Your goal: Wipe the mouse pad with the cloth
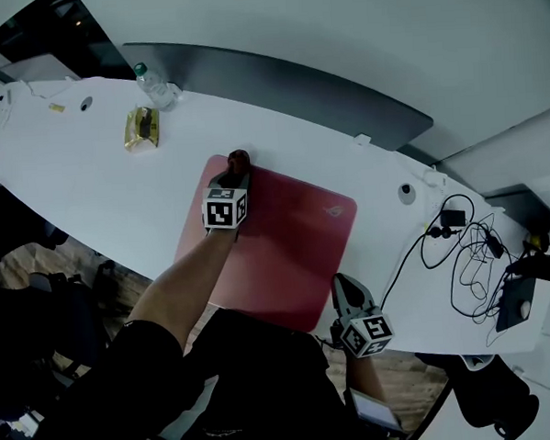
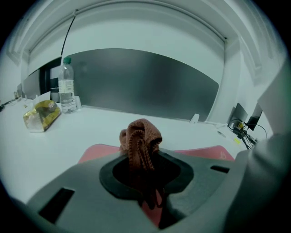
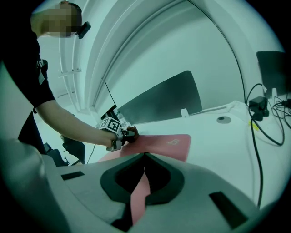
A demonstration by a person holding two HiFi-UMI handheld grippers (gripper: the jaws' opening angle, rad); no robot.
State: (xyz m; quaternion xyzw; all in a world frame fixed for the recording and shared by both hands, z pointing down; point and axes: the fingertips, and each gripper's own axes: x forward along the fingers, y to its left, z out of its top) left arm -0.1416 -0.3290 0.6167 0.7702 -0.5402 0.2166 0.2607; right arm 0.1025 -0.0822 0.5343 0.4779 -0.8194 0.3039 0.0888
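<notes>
Brown knit cloth [image 2: 140, 134] is clamped in L gripper [image 1: 238, 168] at red mouse pad [image 1: 286, 251] far corner; R gripper [image 1: 343, 286] is closed, empty, at near edge. Most wiping is judged left.

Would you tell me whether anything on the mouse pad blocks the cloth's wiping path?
Nothing visible does. The left hand-held gripper holds the cloth at a far corner of the mouse pad, whose surface is bare; only the right hand-held gripper pinches its near edge.

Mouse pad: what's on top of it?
Only the cloth, held in the left gripper, at the far corner of the mouse pad; right gripper pinches its near edge. Surface beneath the cloth is covered.
</notes>
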